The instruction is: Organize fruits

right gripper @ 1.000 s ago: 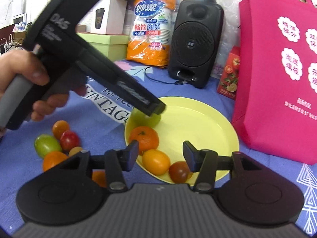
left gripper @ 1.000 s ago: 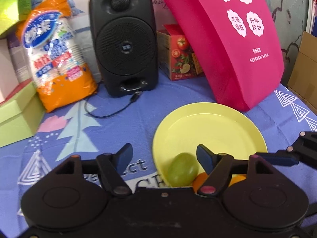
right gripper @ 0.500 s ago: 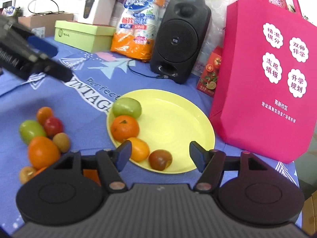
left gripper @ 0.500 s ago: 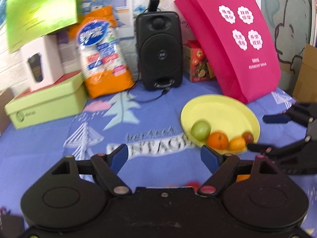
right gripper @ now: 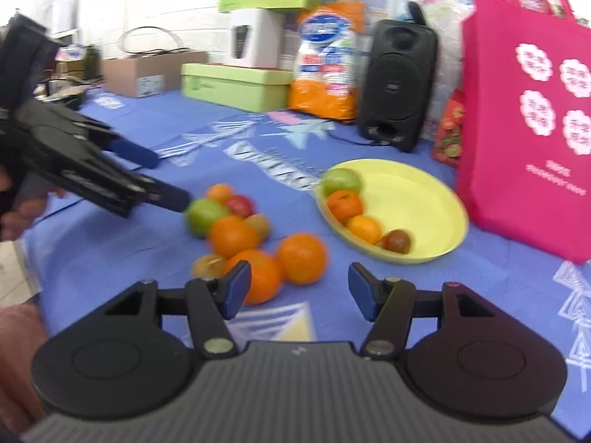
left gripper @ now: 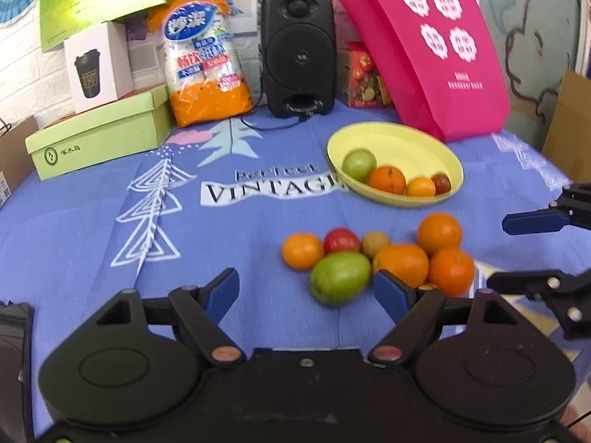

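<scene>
On the bench under a blue printed cloth (left gripper: pixel 92 229), the shallow yellow plastic plate (left gripper: pixel 413 140) holds four fruits along its near edge: a green one, an orange one, a small yellow one and a dark red one. A loose cluster of oranges, a red tomato and a large green fruit (left gripper: pixel 340 277) lies on the cloth in front of the plate. The left gripper (left gripper: pixel 306 289) has its jaws wide with nothing between them. The right gripper (right gripper: pixel 299 288) has just been closing its jaws partway, empty, near the front orange (right gripper: pixel 301 258).
</scene>
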`<state>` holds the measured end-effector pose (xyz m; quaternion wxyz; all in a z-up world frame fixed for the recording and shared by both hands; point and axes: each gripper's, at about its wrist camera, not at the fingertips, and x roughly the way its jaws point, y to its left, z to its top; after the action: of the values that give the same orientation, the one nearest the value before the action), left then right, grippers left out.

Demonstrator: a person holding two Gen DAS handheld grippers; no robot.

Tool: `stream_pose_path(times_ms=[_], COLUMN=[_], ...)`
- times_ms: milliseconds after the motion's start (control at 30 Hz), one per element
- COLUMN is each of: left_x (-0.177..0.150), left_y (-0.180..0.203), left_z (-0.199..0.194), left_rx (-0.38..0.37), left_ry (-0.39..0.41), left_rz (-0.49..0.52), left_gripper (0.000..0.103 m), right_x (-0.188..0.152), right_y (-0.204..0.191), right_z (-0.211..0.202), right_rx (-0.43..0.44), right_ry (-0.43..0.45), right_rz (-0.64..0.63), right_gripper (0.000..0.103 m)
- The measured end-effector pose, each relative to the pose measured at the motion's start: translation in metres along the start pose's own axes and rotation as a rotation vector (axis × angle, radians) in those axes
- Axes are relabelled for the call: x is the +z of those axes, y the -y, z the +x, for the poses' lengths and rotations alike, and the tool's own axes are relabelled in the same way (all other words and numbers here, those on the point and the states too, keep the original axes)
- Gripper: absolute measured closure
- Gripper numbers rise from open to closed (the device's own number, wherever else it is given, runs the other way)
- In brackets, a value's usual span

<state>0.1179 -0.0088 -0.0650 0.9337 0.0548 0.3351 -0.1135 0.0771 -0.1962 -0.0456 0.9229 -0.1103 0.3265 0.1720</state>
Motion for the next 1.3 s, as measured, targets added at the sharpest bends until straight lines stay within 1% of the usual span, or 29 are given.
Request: stream_pose_path(times_ms=[133, 200, 267, 367, 400, 433, 533, 667, 733, 867, 967, 1033, 1067, 1100, 1300], left_x=[-0.006, -0.008, -0.009, -0.01, -0.01, -0.009, -0.007, -0.003, -0.002, 0.0, 0.0, -0.001, -0.001, -0.001, -0.003], left_y=[0.007, 0.01, 0.012, 0.012, 0.013, 0.014, 0.015, 0.016, 0.017, 0.019, 0.016, 0.016, 0.016, 0.016, 0.016], left_z=[0.008, 0.012, 0.017, 0.024, 0.027, 0.03, 0.037, 0.043, 0.045, 0.047, 0.048, 0.048, 0.048, 0.047, 0.038], left_rx=[0.002, 0.009, 0.005, -0.012, -0.015, -0.02, -0.043, -0.055, -0.071, -0.069, -0.079, -0.082, -0.079, -0.079, -0.092], left_ry=[-0.021, -0.027, -0.036, -0.044, -0.047, -0.05, -0.053, -0.053, -0.053, -0.048, -0.045, -0.042, -0.042, -0.042, -0.041], left_rz=[0.024, 0.035, 0.04, 0.034, 0.037, 0.042, 0.041, 0.047, 0.047, 0.054, 0.04, 0.034, 0.037, 0.036, 0.024], left_gripper=[0.022, 0.023, 0.024, 0.027, 0.029, 0.034, 0.045, 0.049, 0.056, 0.058, 0.058, 0.059, 0.059, 0.059, 0.059], right_x=[-0.007, -0.01, -0.013, -0.014, -0.014, -0.014, -0.014, -0.012, -0.01, -0.007, -0.006, -0.006, -0.006, -0.006, -0.006], right_y=[-0.019, -0.024, -0.025, -0.02, -0.018, -0.016, -0.008, -0.004, -0.004, -0.006, -0.008, -0.008, -0.009, -0.01, -0.012], right_z=[0.01, 0.018, 0.025, 0.03, 0.031, 0.032, 0.036, 0.041, 0.045, 0.053, 0.056, 0.055, 0.055, 0.054, 0.049], right_rx=[0.035, 0.031, 0.028, 0.022, 0.017, 0.013, 0.005, 0.01, 0.013, 0.024, 0.024, 0.034, 0.039, 0.035, 0.033], right_ry=[-0.045, -0.068, -0.079, -0.073, -0.072, -0.07, -0.067, -0.066, -0.066, -0.064, -0.065, -0.063, -0.06, -0.059, -0.057], right_rz=[-0.039, -0.041, -0.029, 0.009, 0.019, 0.026, 0.055, 0.067, 0.067, 0.073, 0.072, 0.077, 0.073, 0.069, 0.069], right_gripper=[0.045, 0.045, 0.045, 0.045, 0.045, 0.045, 0.045, 0.045, 0.045, 0.045, 0.046, 0.051, 0.059, 0.062, 0.063])
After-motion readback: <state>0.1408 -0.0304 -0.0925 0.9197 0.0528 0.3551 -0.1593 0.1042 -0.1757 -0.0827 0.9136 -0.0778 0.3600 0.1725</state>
